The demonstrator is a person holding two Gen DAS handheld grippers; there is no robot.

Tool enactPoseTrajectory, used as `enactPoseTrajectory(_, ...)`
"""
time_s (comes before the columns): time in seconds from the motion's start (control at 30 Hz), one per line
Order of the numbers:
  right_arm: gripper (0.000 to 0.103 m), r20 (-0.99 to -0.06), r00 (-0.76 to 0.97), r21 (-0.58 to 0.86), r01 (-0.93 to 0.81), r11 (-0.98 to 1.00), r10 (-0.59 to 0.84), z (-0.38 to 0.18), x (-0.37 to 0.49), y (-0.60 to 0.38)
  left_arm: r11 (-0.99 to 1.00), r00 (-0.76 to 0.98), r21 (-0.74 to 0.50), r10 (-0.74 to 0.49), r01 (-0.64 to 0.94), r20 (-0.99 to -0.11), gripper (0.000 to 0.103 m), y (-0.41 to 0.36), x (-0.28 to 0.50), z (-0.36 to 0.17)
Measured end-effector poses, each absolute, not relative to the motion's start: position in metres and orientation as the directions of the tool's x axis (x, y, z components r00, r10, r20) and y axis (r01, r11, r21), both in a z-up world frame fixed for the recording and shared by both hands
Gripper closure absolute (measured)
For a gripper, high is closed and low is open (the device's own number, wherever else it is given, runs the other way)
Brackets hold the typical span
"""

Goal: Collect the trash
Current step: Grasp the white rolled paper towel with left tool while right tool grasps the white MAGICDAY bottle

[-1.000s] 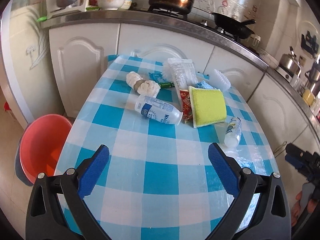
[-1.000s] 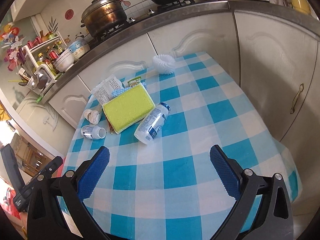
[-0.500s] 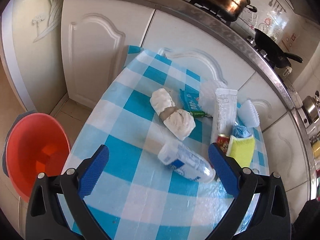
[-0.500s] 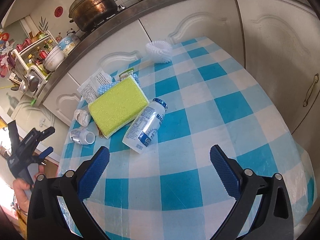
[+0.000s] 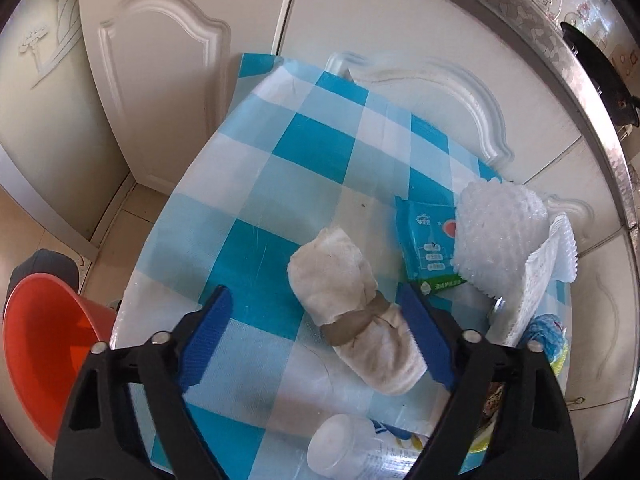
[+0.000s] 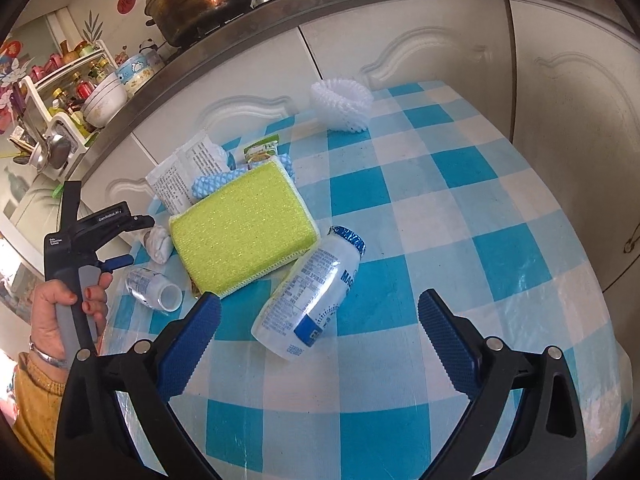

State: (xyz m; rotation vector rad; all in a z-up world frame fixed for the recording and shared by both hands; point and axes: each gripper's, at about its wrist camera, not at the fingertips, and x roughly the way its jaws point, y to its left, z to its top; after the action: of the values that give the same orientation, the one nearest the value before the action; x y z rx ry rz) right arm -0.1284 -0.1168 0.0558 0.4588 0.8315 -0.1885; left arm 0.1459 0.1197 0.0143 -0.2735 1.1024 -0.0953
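Left hand-held gripper [image 5: 316, 338], jaws spread wide, poised low over the checked table [image 5: 320, 148]; a taped wad of white tissue [image 5: 354, 310] lies between its blue pads, nearer the right one, with no visible contact. Beside the wad: a green wipes packet [image 5: 430, 248] and a white foam net [image 5: 500, 236]. A small clear bottle [image 5: 340, 446] lies just below the fingers. An orange bin [image 5: 44, 344] stands on the floor left of the table. Right hand-held gripper [image 6: 318, 344], likewise spread and empty, hovers over a larger labelled bottle [image 6: 314, 294] lying on its side, touching a yellow sponge [image 6: 244, 226].
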Motion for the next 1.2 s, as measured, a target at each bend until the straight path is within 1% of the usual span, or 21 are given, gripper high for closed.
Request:
enactPoseTrajectory(0.07, 0.008, -0.753, 0.657, 0.33, 0.337, 0.882, 0.031, 0.052, -0.122, -0.118, 0.964, 0.454, -0.264, -0.215, -0.045, -0.864, 0.026, 0.116, 0.148, 0.014)
enactPoseTrajectory(0.13, 0.011, -0.762, 0.647, 0.32, 0.342, 0.884, 0.026, 0.049, -0.116, -0.118, 0.964, 0.452, -0.266, -0.225, -0.029, -0.863, 0.031, 0.113, 0.152, 0.014)
enactPoseTrajectory(0.17, 0.012, -0.767, 0.641, 0.317, 0.345, 0.884, 0.025, 0.048, -0.114, -0.118, 0.962, 0.452, -0.273, -0.232, -0.026, -0.861, 0.035, 0.112, 0.152, 0.014)
enactPoseTrajectory(0.2, 0.021, -0.773, 0.634, 0.318, 0.348, 0.882, 0.029, 0.045, -0.112, -0.119, 0.96, 0.452, -0.279, -0.239, -0.022, -0.86, 0.039, 0.111, 0.153, 0.014)
enactPoseTrajectory(0.23, 0.027, -0.781, 0.623, 0.321, 0.353, 0.879, 0.035, 0.042, -0.109, -0.12, 0.958, 0.452, -0.285, -0.247, -0.016, -0.857, 0.042, 0.11, 0.153, 0.014)
enactPoseTrajectory(0.27, 0.027, -0.787, 0.616, 0.323, 0.358, 0.876, 0.039, 0.039, -0.108, -0.121, 0.957, 0.451, -0.291, -0.256, -0.009, -0.855, 0.047, 0.108, 0.152, 0.014)
enactPoseTrajectory(0.3, 0.028, -0.791, 0.61, 0.325, 0.361, 0.874, 0.042, 0.036, -0.106, -0.121, 0.954, 0.453, -0.299, -0.264, -0.005, -0.851, 0.049, 0.107, 0.15, 0.014)
enactPoseTrajectory(0.67, 0.029, -0.812, 0.583, 0.307, 0.383, 0.871, 0.03, 0.023, -0.099, -0.118, 0.938, 0.477, -0.346, -0.3, -0.011, -0.826, 0.064, 0.116, 0.143, 0.018)
enactPoseTrajectory(0.7, 0.036, -0.812, 0.584, 0.302, 0.382, 0.874, 0.025, 0.022, -0.099, -0.117, 0.937, 0.481, -0.35, -0.301, -0.013, -0.824, 0.065, 0.118, 0.142, 0.018)
enactPoseTrajectory(0.73, 0.047, -0.812, 0.583, 0.297, 0.384, 0.874, 0.02, 0.022, -0.099, -0.117, 0.936, 0.484, -0.352, -0.3, -0.018, -0.822, 0.065, 0.121, 0.141, 0.018)
enactPoseTrajectory(0.8, 0.058, -0.813, 0.582, 0.292, 0.386, 0.875, 0.014, 0.022, -0.1, -0.118, 0.932, 0.492, -0.363, -0.306, -0.02, -0.815, 0.067, 0.126, 0.139, 0.019)
enactPoseTrajectory(0.87, 0.059, -0.809, 0.587, 0.288, 0.382, 0.878, 0.01, 0.021, -0.101, -0.119, 0.929, 0.499, -0.369, -0.309, -0.024, -0.81, 0.067, 0.131, 0.137, 0.019)
enactPoseTrajectory(0.9, 0.059, -0.808, 0.59, 0.287, 0.381, 0.879, 0.008, 0.021, -0.103, -0.119, 0.927, 0.502, -0.374, -0.313, -0.024, -0.807, 0.071, 0.134, 0.135, 0.019)
enactPoseTrajectory(0.93, 0.059, -0.806, 0.592, 0.287, 0.384, 0.878, 0.005, 0.021, -0.104, -0.12, 0.924, 0.504, -0.381, -0.316, -0.027, -0.804, 0.071, 0.137, 0.134, 0.02)
enactPoseTrajectory(1.2, 0.059, -0.774, 0.633, 0.305, 0.375, 0.875, -0.002, 0.031, -0.118, -0.123, 0.903, 0.545, -0.425, -0.329, -0.057, -0.771, 0.072, 0.164, 0.123, 0.028)
